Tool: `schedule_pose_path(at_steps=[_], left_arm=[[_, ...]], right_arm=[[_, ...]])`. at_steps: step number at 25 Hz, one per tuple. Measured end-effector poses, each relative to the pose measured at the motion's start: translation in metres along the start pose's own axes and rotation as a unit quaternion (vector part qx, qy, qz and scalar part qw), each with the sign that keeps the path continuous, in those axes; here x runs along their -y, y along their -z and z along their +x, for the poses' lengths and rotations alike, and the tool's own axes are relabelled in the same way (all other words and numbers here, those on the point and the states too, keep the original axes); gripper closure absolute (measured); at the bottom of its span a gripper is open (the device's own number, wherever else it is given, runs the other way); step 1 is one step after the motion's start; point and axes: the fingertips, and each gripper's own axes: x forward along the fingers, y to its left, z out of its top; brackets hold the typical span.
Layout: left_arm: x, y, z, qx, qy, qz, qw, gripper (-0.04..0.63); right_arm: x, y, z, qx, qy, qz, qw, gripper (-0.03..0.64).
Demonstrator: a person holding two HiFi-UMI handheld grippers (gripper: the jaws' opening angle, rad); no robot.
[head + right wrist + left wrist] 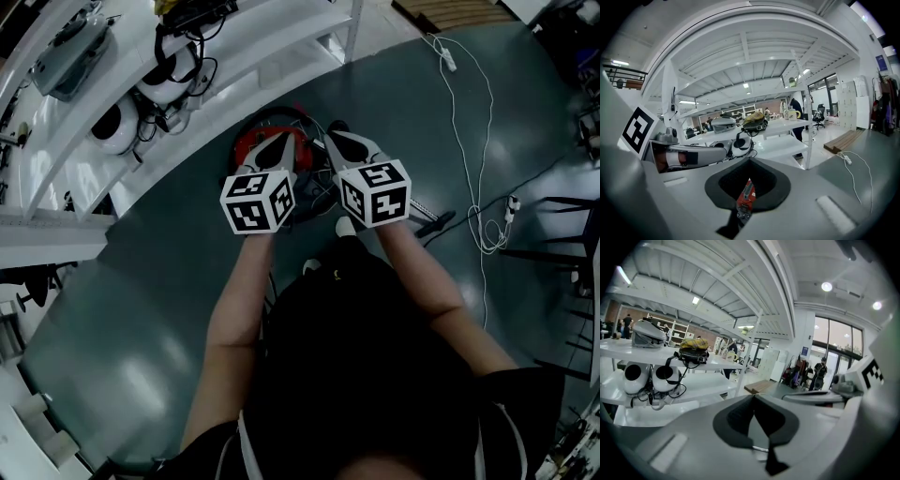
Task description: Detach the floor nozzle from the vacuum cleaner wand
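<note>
Person: a dark top fills the bottom of the head view. Two bare forearms (234, 309) reach forward, one gripper each.
Left gripper (281, 142): fingers fully closed, tips meeting, nothing between them. It is held in the air over the floor, marker cube at the rear.
Right gripper (339, 139): fingers closed as well and empty. It is just beside the left one, not touching it. Both point away from the person and a little down.
Vacuum cleaner (249, 146): on the floor under and just beyond both grippers, at the foot of the shelving. Red glossy body with black hose or cord loops, mostly covered by the grippers and cubes. A red sliver of it shows through the slit below the right fingers.
Nozzle and wand: cannot be picked out, so the long axis and heading cannot be told.
Dark rod (437, 223): slim, lying on the floor right of the right forearm, slanting up to the right. Cannot tell whether it is the wand.
Floor (122, 309): smooth, grey-green, shiny.
Cable (485, 141): thin and white, trailing over the floor at the right, well apart from the vacuum.
Shelving (216, 112): white metal tiers, closing off the space beyond the vacuum.
Round headsets (117, 128): white shells with black pads, on a lower shelf.
Case (67, 58): grey, on the upper shelf.
Pallet (450, 11): wooden, farthest off.
</note>
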Motion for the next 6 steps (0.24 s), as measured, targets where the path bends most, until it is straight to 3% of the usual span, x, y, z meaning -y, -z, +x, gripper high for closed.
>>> schedule_pose_path(at_steps=[6], left_arm=[[-0.0003,0.0053,-0.0047,-0.002,0.000,0.002,1.0000,0.586]], right_arm=[[-0.0036,0.0026,-0.0019,0.006,-0.001,0.002,1.000,0.620]])
